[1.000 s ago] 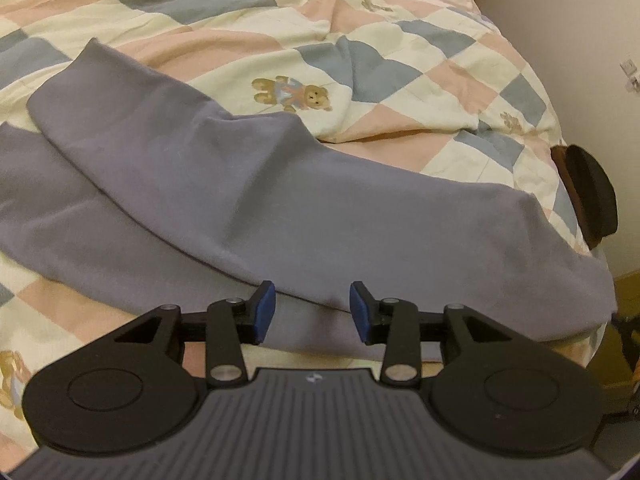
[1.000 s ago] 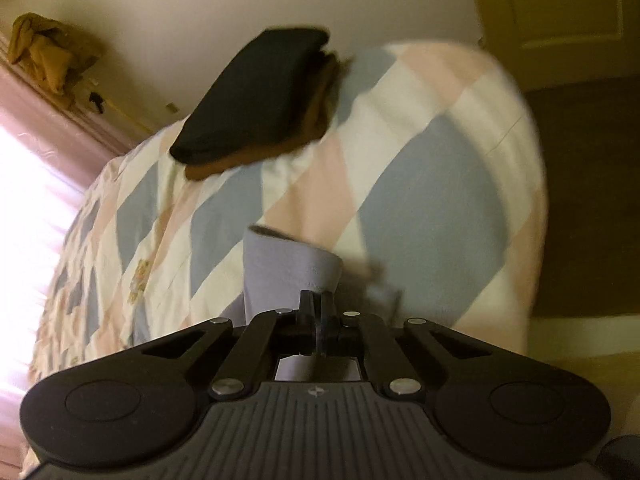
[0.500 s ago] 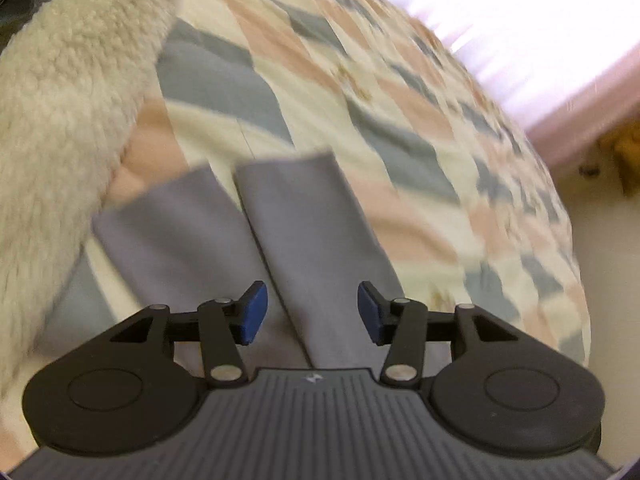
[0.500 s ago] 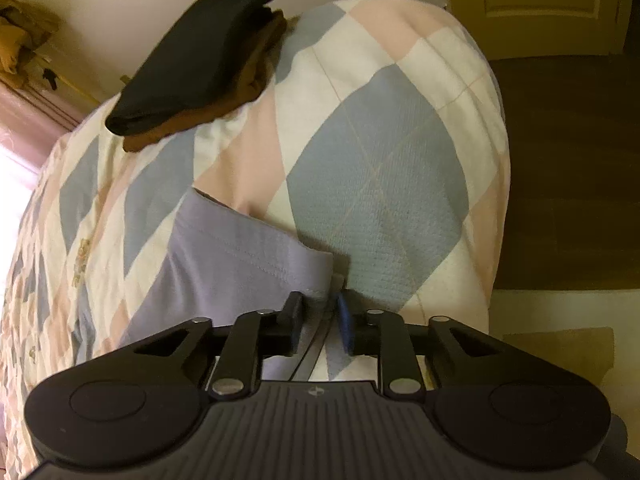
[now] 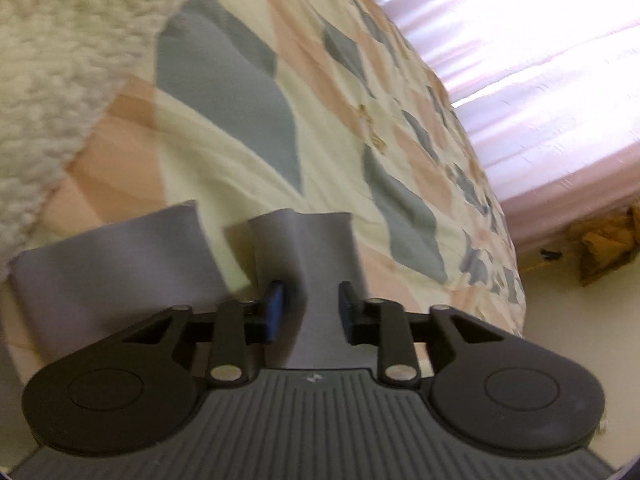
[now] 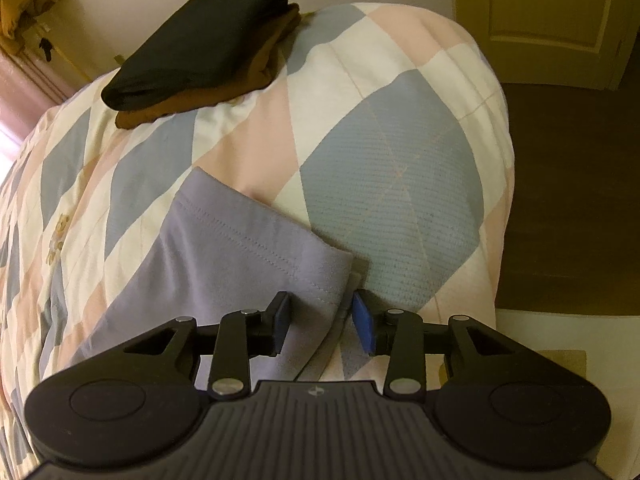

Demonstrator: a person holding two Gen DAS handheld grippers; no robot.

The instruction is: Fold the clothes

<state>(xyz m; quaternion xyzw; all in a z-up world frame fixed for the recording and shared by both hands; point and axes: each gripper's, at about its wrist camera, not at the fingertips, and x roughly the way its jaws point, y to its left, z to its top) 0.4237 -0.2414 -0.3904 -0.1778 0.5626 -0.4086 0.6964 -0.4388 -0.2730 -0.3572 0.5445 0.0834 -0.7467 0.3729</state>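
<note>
A grey-lilac pair of trousers lies on the checked quilt. In the left wrist view its two leg ends show: one leg point(image 5: 312, 256) runs between the pads of my open left gripper point(image 5: 310, 306), the other leg point(image 5: 120, 272) lies to the left. In the right wrist view the stitched waistband end point(image 6: 248, 248) lies flat near the bed's corner. My right gripper point(image 6: 322, 314) is open, its pads on either side of the waistband corner, not closed on it.
A folded stack of black and brown clothes point(image 6: 200, 40) sits at the far bed corner. A cream fleece blanket point(image 5: 60, 60) lies at the left. Bright pink curtains point(image 5: 540, 60) hang beyond the bed. A door point(image 6: 544, 12) and dark floor are to the right.
My right gripper opened and let go of the waistband. My left gripper swung from the trousers' middle to the leg ends and moved forward around one leg.
</note>
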